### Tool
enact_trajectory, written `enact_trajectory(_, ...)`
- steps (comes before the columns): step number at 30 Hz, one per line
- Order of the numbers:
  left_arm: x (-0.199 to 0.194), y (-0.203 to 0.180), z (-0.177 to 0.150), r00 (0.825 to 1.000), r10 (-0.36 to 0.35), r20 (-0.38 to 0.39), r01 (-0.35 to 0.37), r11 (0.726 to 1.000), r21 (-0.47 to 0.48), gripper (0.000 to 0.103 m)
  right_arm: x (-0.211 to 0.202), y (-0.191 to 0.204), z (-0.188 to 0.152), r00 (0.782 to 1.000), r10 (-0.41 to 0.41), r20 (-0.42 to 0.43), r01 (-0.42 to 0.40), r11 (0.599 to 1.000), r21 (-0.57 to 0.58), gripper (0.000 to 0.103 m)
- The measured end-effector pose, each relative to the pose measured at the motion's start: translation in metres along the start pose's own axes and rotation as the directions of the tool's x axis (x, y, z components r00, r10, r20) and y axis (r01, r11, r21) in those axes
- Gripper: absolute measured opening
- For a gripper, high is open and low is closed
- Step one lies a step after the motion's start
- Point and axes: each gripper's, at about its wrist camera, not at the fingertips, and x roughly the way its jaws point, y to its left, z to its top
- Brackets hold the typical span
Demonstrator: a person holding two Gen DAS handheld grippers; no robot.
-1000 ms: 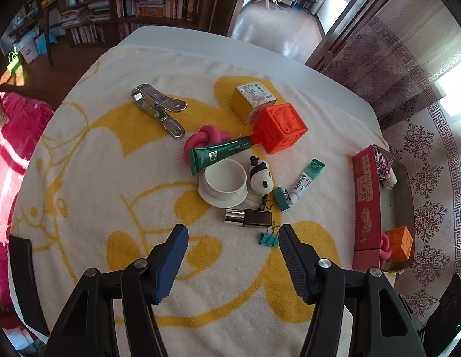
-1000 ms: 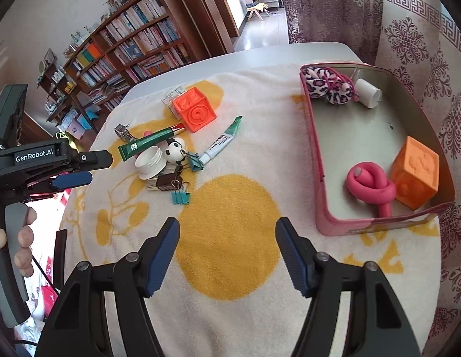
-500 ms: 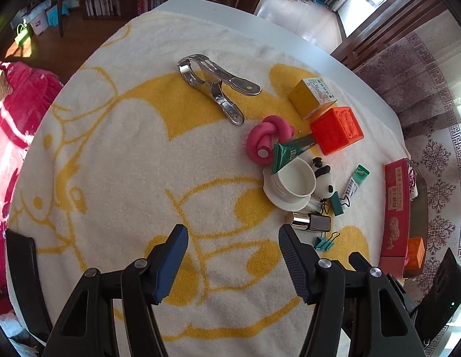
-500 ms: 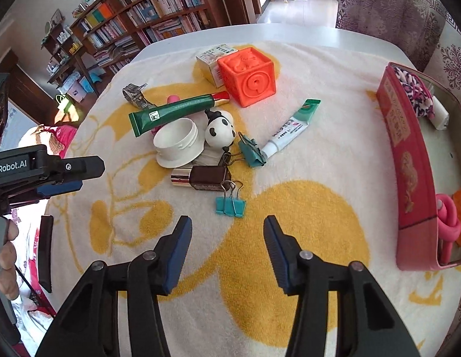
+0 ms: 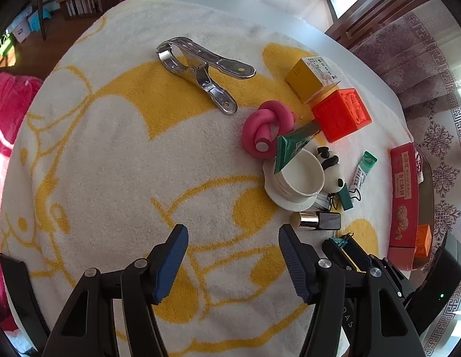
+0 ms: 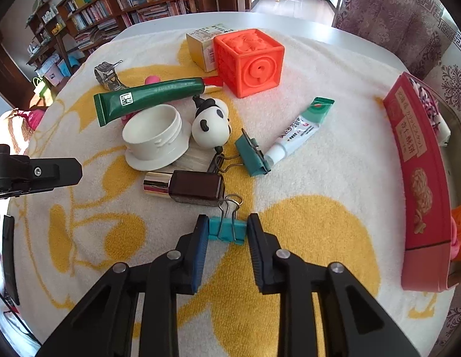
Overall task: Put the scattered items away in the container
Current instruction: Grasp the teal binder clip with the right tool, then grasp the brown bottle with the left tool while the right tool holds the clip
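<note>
My right gripper [image 6: 227, 234] points down at the towel, its jaws closing on a small teal binder clip [image 6: 227, 231]; both pads touch the clip's sides. The same clip [image 5: 338, 241] shows at that gripper's tips in the left wrist view. My left gripper [image 5: 233, 255] hangs open over bare towel with nothing between its fingers. The red tin container [image 6: 420, 184] stands at the right edge and holds an orange cube and a pink foam knot. Scattered behind the clip lie a brown cosmetic bottle [image 6: 186, 186], a larger green binder clip [image 6: 251, 156] and a panda toy [image 6: 209, 125].
Farther back lie a white lid [image 6: 154, 139], a green tube [image 6: 150, 98], a white tube [image 6: 299, 129], an orange cube [image 6: 249, 62] and a yellow box [image 6: 200, 44]. A metal clamp [image 5: 200, 71] and a pink foam knot [image 5: 266, 128] lie to the left. Bookshelves stand beyond the table.
My right gripper has swung left from beside the tin, dropped to the small teal binder clip and narrowed its jaws around it. My left gripper moved lower and left, still open.
</note>
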Motion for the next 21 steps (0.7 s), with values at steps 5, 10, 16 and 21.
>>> enact_trajectory(5,0.009,-0.027,-0.004,1.0,-0.014,-0.025,0.016,0.997,0.071,0.065,-0.018,-0.023,-0.01,1.0,0.018,0.012,-0.019,0.997,0.071,0.029)
enact_trajectory(10,0.017,-0.056,-0.012,0.999,-0.019,-0.04,0.024,0.992,0.123,0.065,-0.041,-0.043,-0.023,0.999,0.013,0.038,-0.017,0.994,0.109,0.029)
enact_trajectory(16,0.029,-0.082,-0.018,0.999,-0.009,-0.044,0.015,0.99,0.143,0.065,-0.064,-0.055,-0.034,0.998,0.012,0.062,-0.02,0.991,0.133,0.029)
enact_trajectory(21,0.039,-0.093,-0.018,0.999,0.02,-0.024,-0.017,0.992,0.125,0.065,-0.071,-0.062,-0.037,0.997,0.008,0.077,-0.018,0.99,0.137,0.029)
